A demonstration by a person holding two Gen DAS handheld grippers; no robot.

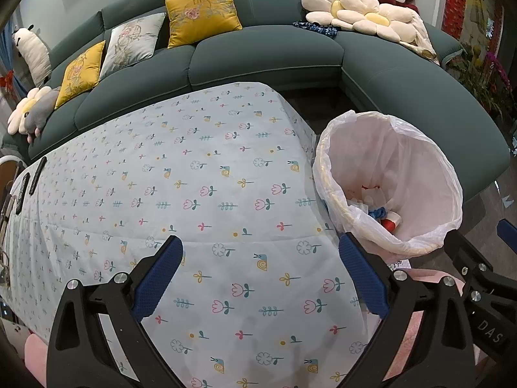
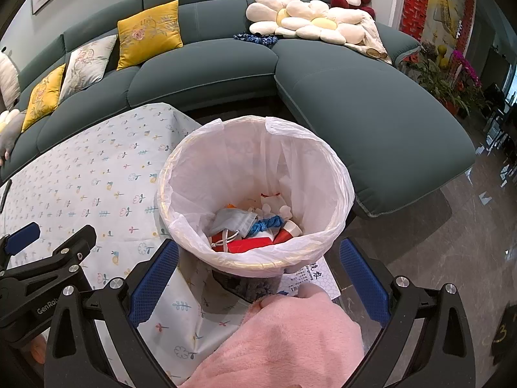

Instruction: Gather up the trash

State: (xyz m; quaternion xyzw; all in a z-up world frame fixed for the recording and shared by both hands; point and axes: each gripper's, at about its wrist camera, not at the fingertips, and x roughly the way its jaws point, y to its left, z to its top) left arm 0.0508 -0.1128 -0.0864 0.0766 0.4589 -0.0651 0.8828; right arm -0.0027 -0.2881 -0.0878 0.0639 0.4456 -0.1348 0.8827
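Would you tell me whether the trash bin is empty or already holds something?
Partly filled: the trash bin holds litter at the bottom.

I see both views evenly lit, soft indoor light, faint shadows. Fisheye bending curves the edges, and the corners go black.

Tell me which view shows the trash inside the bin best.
The right wrist view: it looks straight down into the lined bin, showing the trash pile whole. The left wrist view sees the bin obliquely, its near rim hiding most trash.
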